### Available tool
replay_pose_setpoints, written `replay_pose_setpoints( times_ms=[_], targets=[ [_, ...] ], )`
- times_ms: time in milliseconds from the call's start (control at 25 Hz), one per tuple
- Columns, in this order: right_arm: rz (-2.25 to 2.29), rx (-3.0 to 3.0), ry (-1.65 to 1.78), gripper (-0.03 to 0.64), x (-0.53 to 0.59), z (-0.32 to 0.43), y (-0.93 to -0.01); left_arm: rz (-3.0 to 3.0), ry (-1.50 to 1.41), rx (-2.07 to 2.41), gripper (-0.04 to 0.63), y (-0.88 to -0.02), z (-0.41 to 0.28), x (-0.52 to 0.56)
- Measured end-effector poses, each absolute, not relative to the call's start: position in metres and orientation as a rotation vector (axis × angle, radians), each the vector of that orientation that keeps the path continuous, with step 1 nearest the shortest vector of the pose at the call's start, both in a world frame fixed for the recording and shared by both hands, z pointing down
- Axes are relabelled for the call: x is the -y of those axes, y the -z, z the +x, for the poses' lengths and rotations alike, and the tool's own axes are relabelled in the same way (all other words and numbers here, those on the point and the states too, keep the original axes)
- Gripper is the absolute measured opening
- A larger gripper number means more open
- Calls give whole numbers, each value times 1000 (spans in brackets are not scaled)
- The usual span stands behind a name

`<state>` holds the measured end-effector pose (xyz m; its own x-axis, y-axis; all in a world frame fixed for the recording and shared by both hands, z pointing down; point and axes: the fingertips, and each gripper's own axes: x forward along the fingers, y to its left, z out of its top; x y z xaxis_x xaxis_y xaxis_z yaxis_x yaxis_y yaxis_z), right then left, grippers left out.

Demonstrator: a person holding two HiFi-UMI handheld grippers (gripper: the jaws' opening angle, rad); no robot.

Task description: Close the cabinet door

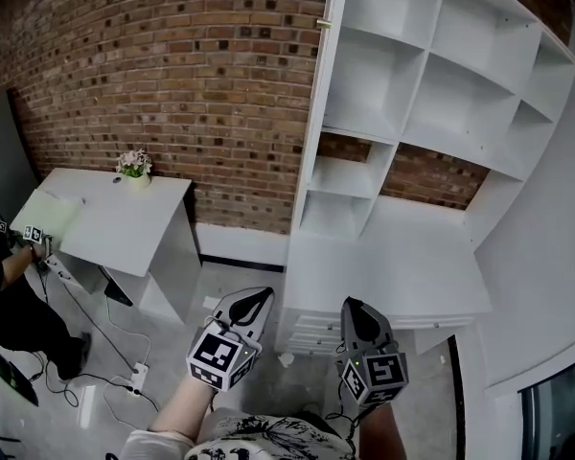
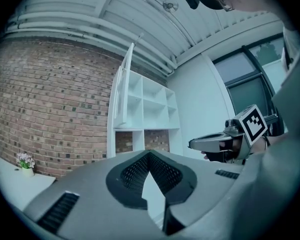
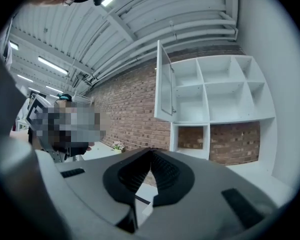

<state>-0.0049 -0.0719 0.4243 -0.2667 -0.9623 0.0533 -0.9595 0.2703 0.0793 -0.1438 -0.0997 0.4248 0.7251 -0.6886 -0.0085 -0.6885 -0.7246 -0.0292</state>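
Carrying the left gripper (image 1: pixel 257 297) and the right gripper (image 1: pixel 354 305) side by side, jaws of each pressed together and clasping nothing, both well short of the target. Facing the cabinet door (image 1: pixel 320 75), standing open and edge-on ahead of and above the tips, at the left side of the white shelving cabinet (image 1: pixel 431 84). Risking a glancing push with closed tips sliding off the smooth panel, leaving the door ajar, or shoving too hard and bouncing it back open.
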Motion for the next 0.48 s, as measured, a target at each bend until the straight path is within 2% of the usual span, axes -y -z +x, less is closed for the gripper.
replay_pose_setpoints(
  times_ms=[480],
  targets=[
    [1592, 2582, 124, 6, 191, 73, -411, -2642, -99, -1457, 12, -384, -96, 211]
  ],
)
